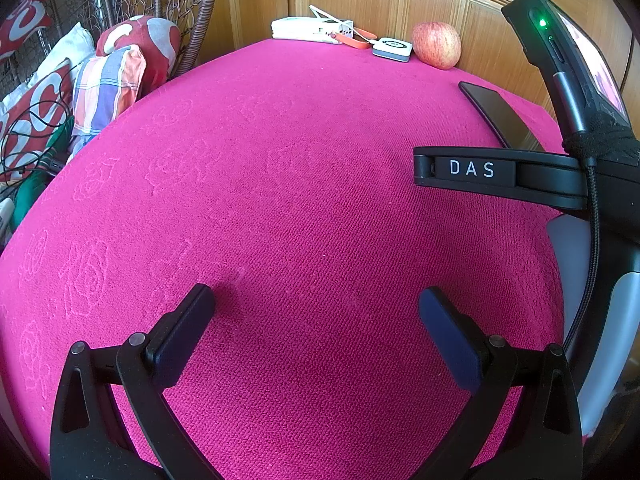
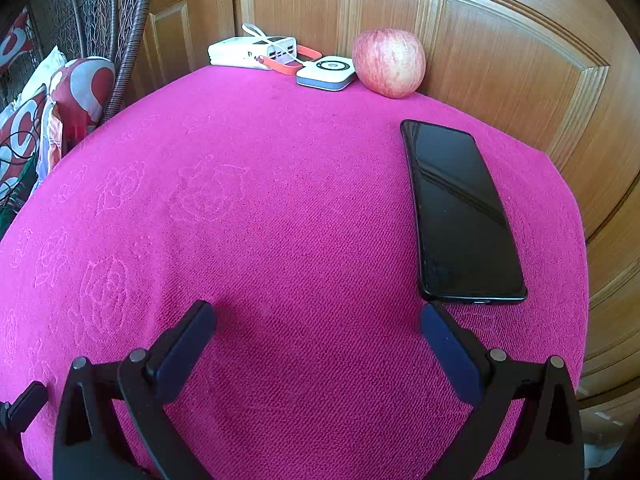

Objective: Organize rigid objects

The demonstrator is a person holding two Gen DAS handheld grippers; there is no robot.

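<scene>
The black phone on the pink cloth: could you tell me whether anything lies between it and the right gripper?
Nothing visible does. The black phone lies flat just ahead of the right gripper, whose fingers are open on bare pink cloth. The apple sits well beyond it.

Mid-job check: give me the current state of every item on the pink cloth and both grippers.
Phone: flat, screen dark, just ahead of the right gripper's right finger.
Apple: whole, at the far edge.
White-and-blue device: flat, beside the apple.
White charger hub: flat, cable plugged in.
Left gripper: open, empty.
Right gripper: open, empty.
</scene>
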